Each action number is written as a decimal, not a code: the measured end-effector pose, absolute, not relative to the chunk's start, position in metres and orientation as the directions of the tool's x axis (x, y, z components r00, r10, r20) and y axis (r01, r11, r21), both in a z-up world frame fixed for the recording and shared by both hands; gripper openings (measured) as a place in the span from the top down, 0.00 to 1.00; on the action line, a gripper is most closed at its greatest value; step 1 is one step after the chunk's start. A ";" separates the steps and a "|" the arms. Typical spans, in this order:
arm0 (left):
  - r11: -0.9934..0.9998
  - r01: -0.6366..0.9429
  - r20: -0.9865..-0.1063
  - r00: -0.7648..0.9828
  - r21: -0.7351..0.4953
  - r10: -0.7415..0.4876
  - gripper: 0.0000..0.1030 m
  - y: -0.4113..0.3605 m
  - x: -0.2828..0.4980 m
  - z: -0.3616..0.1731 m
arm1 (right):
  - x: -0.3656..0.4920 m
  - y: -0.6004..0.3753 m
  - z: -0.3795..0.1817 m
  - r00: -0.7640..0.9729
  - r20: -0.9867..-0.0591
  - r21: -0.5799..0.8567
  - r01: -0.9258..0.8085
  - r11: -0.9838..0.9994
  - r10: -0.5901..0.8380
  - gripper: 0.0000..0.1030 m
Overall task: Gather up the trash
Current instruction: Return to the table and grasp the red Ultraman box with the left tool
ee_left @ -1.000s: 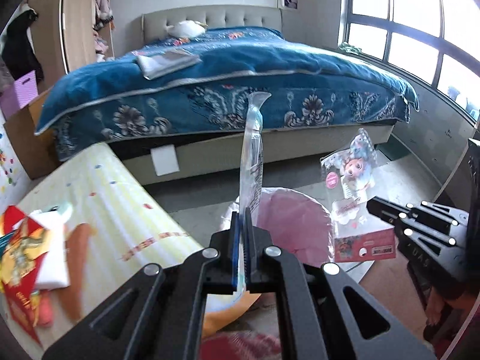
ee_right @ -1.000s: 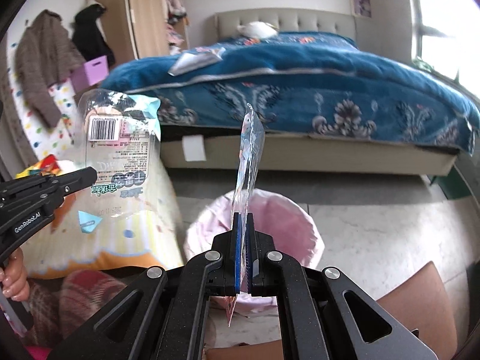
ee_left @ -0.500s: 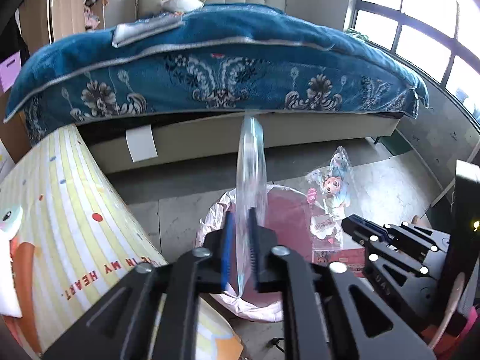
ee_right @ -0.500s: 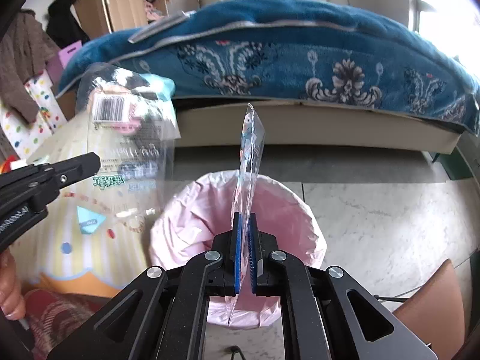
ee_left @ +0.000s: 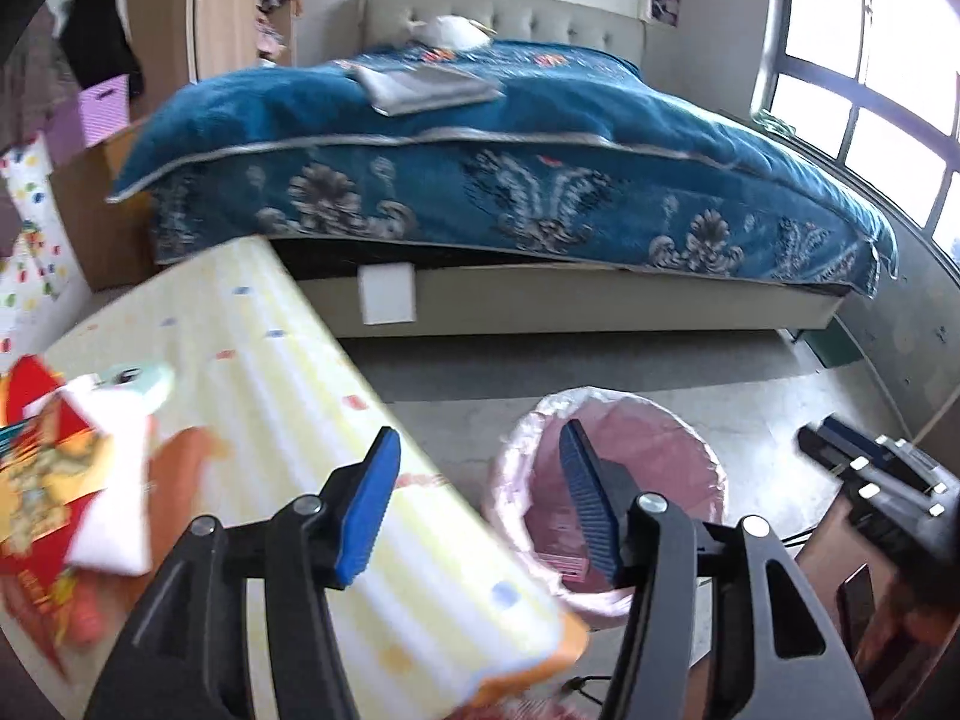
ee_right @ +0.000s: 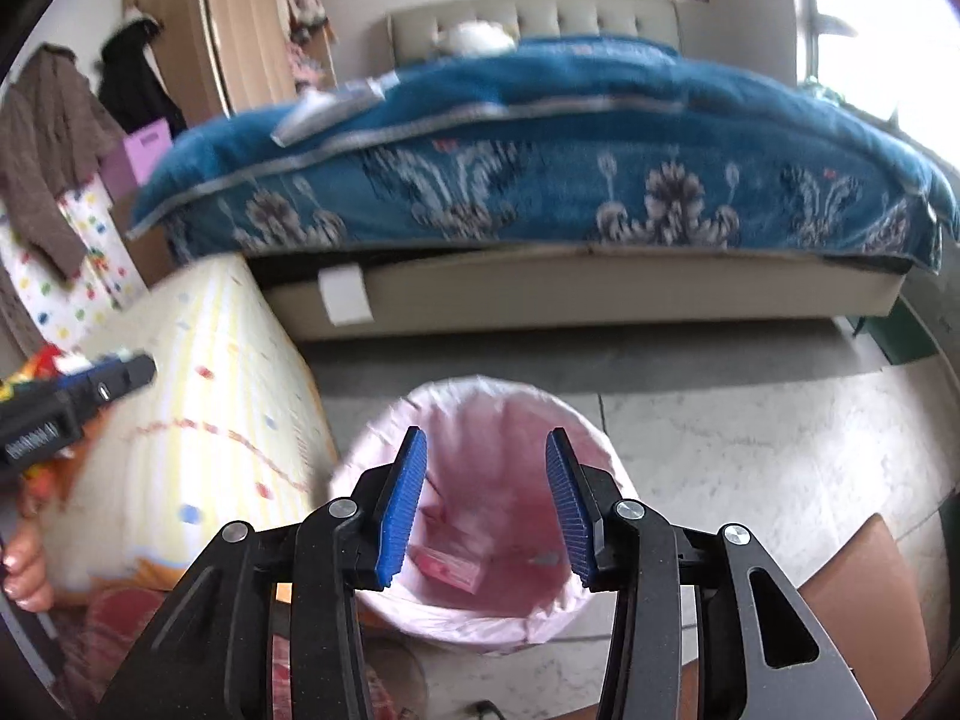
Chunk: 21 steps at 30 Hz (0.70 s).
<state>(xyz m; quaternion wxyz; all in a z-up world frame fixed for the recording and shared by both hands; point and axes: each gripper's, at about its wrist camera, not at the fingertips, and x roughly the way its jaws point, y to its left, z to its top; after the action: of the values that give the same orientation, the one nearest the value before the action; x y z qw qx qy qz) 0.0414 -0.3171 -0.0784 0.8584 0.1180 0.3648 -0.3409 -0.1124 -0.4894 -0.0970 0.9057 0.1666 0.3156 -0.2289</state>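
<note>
A bin lined with a pink bag (ee_right: pixel 480 420) stands on the floor below my right gripper (ee_right: pixel 486 498), which is open and empty right over its mouth. A pink wrapper (ee_right: pixel 447 567) lies at the bottom of the bin. My left gripper (ee_left: pixel 477 492) is open and empty, above the edge of the yellow striped table (ee_left: pixel 288 396) and left of the bin (ee_left: pixel 606 420). More trash lies on the table's left: a red and yellow packet (ee_left: pixel 36 480) and white paper (ee_left: pixel 114 504). The right gripper also shows in the left wrist view (ee_left: pixel 870 462), and the left gripper in the right wrist view (ee_right: pixel 90 390).
A bed with a blue floral cover (ee_left: pixel 510 150) fills the back of the room. A wardrobe and hanging clothes (ee_right: pixel 54 138) stand at the left. A brown chair corner (ee_right: pixel 858 588) is right of the bin. Windows (ee_left: pixel 870 72) are on the right.
Both grippers have opened and let go of their clear plastic packages, which are no longer in view. The left gripper has swung left toward the table.
</note>
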 end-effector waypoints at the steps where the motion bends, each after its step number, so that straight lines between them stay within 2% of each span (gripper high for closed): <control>1: 0.751 0.659 -0.701 0.521 -0.032 -0.487 0.47 -0.305 0.038 -0.074 | -0.114 -0.483 -0.090 0.709 -0.635 0.160 0.509 0.846 -0.307 0.58; 5: 0.780 0.626 -0.686 0.559 -0.019 -0.466 0.44 -0.269 0.032 -0.061 | -0.114 -0.453 -0.066 0.744 -0.594 0.143 0.473 0.870 -0.307 0.58; 9: 0.811 0.585 -0.669 0.598 -0.011 -0.440 0.39 -0.232 0.024 -0.051 | -0.103 -0.421 -0.049 0.776 -0.587 0.153 0.388 0.909 -0.232 0.58; 12: 0.838 0.545 -0.657 0.634 0.005 -0.409 0.37 -0.202 0.021 -0.048 | -0.090 -0.392 -0.038 0.789 -0.583 0.118 0.321 0.940 -0.196 0.54; 17: 0.894 0.446 -0.644 0.692 0.028 -0.326 0.36 -0.151 0.024 -0.049 | -0.070 -0.346 -0.033 0.798 -0.588 0.080 0.214 0.974 -0.127 0.53; 21: 0.932 0.361 -0.650 0.718 0.042 -0.249 0.31 -0.111 0.032 -0.058 | -0.047 -0.313 -0.035 0.799 -0.598 0.069 0.137 0.988 -0.069 0.49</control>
<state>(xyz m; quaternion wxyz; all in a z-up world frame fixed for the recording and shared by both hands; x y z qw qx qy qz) 0.0324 -0.1114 -0.0580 0.9231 0.0828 0.3374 -0.1651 -0.0474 -0.3132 -0.0350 0.9467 0.0546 0.3126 -0.0546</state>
